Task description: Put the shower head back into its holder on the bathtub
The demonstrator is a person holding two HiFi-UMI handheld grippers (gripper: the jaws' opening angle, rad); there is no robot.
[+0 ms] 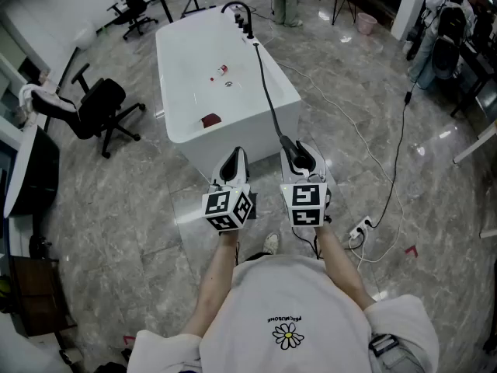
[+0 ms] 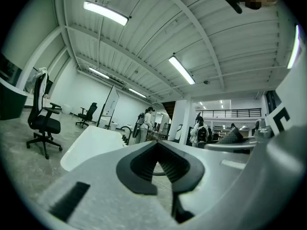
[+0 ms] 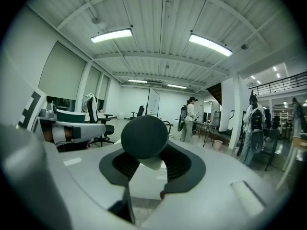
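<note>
A: Counting one shower head (image 3: 144, 135), one ribbed black hose (image 1: 268, 92), one glossy white bathtub (image 1: 233, 134).
B: Seeing fingers of the right gripper (image 3: 153, 159) spread wide, clamped on that round matt-black head, just off the tub's near end.
A: Finding the left gripper (image 2: 157, 157) pinched closed on nothing.
B: Losing the holder among small dark fittings (image 1: 245, 23) on the far rim.

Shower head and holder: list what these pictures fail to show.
- Holder: head view, too small among the black fittings on the bathtub rim.
- Shower head: right gripper view shows only its round end; the right gripper, shut on it, covers the rest.
- Red objects in the bathtub: head view, too small to identify.
</note>
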